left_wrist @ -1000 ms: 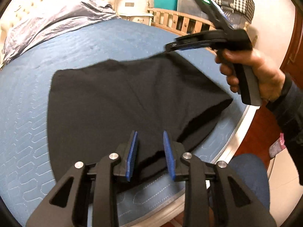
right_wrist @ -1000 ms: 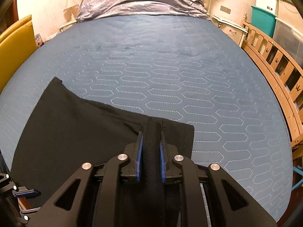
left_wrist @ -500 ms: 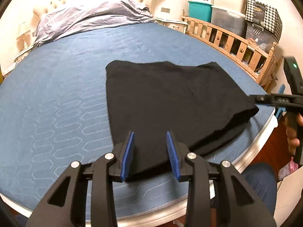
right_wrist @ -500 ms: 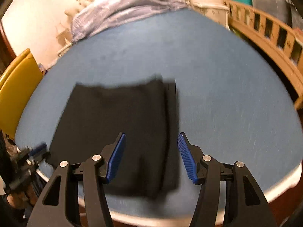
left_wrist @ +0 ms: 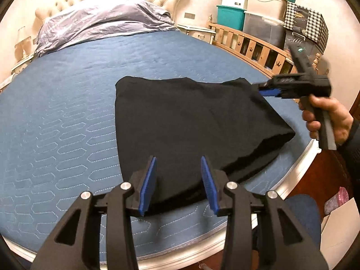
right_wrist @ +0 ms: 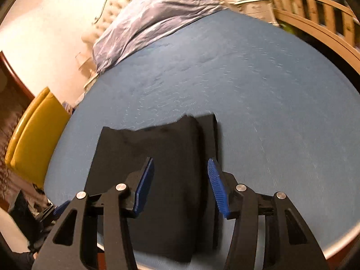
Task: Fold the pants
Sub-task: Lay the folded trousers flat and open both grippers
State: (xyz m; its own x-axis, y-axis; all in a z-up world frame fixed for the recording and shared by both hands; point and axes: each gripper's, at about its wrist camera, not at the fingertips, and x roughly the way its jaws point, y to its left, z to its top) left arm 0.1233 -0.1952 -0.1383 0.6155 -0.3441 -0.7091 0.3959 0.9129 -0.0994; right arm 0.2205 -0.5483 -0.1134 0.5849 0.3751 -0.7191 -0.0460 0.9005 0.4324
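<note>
Black cloth, that is the pants [left_wrist: 191,121], folded into a broad slab and lying flat on the blue quilted bed [left_wrist: 67,117], close to its near edge. Left tool [left_wrist: 177,180] hangs just above the near hem, jaws partly apart and just now widening, nothing pinched between the blue pads. Right tool [right_wrist: 180,184] hovers over the right-hand end of the bundle, jaws well apart after a quick opening and a slight easing back, and the cloth below them lies loose, not gripped. In the left view the right tool [left_wrist: 270,90] sits at the far right corner of the pants, a hand [left_wrist: 326,121] wrapped round its handle. The bundle's long axis runs from side to side across both tools, so each tool has its own end within reach; my guess is the next fold brings one end over the other. No brand, label or readable writing shows on the pants or the storage boxes [left_wrist: 243,6].
</note>
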